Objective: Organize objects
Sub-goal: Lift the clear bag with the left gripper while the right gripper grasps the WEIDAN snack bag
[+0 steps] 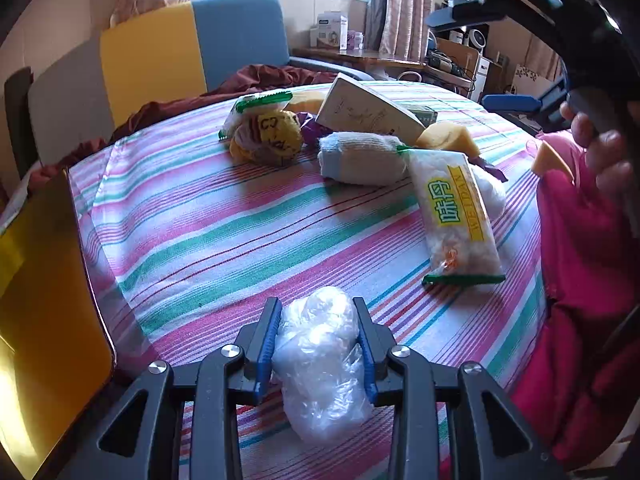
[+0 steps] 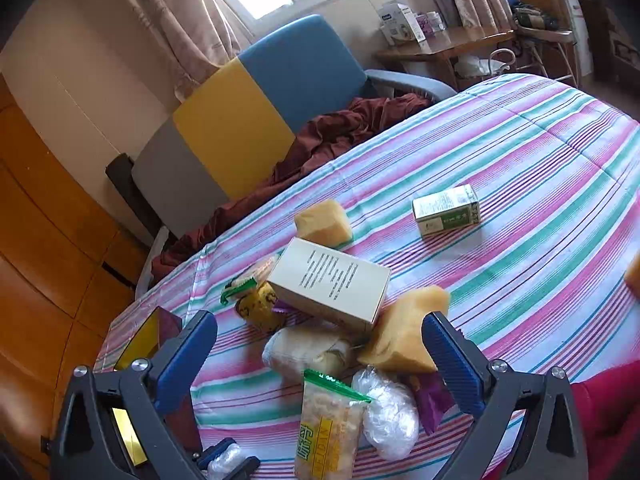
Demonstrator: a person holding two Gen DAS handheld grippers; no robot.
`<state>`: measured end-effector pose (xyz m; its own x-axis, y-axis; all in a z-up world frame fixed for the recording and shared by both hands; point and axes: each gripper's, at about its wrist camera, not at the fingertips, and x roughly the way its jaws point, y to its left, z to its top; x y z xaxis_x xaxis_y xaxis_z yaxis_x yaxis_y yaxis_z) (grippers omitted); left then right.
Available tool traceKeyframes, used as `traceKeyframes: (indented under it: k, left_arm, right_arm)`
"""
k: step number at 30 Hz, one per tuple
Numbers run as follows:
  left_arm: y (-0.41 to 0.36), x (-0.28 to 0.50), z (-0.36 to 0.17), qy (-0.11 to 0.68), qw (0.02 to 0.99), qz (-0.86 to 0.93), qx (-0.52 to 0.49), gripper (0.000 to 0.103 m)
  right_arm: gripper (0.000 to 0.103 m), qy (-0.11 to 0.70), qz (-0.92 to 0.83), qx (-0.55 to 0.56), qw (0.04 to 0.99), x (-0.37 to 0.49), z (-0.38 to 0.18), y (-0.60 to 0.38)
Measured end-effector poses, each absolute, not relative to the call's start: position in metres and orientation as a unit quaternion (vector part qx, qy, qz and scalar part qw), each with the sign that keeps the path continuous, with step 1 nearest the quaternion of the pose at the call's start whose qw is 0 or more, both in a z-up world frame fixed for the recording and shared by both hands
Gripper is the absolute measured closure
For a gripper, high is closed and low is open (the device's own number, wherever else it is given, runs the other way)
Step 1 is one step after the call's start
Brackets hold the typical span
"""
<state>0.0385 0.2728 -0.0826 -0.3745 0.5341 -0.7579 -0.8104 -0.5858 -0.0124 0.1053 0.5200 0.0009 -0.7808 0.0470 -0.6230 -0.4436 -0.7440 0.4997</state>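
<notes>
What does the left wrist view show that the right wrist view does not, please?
Only the left wrist view shows the left gripper shut on a crumpled clear plastic bundle. Only the right wrist view shows the right gripper open above the pile, and all of the small green-and-white box. Both show the large cream cardboard box, the clear green-edged snack packet and the striped cloth.

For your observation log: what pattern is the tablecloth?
Pink, green and white stripes on the tablecloth; right wrist view.

Your crinkly clear plastic bundle sits on the striped cloth; snack packet, box and sponges are piled beyond.
</notes>
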Motion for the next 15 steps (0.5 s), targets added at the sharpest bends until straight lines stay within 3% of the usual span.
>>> traceKeyframes:
  k: [4, 7, 11, 15]
  left_arm:
    - [0.272, 0.037, -0.083, 0.170, 0.420, 0.806, -0.380, 0.069]
    - [0.267, 0.036, -0.082, 0.163, 0.423, 0.805, -0.382, 0.069]
    - [0.266, 0.038, -0.083, 0.166, 0.424, 0.805, -0.379, 0.069]
    - [0.263, 0.036, -0.084, 0.152, 0.429, 0.804, -0.383, 0.069]
  right_arm:
    - [0.001, 0.308, 0.885, -0.324, 0.130, 0.098, 0.000, 0.510]
    - [0.008, 0.287, 0.884, -0.347, 0.126, 0.090, -0.003, 0.501]
    - [0.028, 0.281, 0.864, -0.401, 0.118, 0.082, -0.013, 0.488]
    - [0.029, 0.266, 0.853, -0.439, 0.089, 0.092, -0.018, 0.452]
